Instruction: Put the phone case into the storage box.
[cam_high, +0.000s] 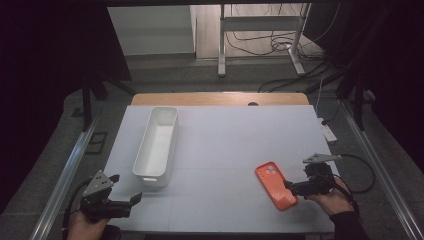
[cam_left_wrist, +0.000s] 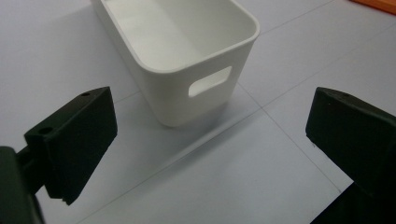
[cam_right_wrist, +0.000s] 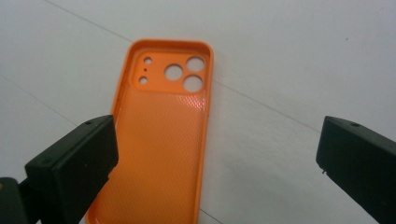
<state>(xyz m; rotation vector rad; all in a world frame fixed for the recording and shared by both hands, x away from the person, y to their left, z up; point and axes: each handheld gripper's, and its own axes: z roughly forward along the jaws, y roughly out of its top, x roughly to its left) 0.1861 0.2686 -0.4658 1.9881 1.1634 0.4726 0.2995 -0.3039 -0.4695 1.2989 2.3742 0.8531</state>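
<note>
Near the table's right front edge, lying flat, hollow side up: orange phone case, light, thin, bendy, probably slick. Best pinched across a long side wall. Right gripper spread wide around its lower end, no contact. Left gripper spread, empty, facing white bin.
</note>
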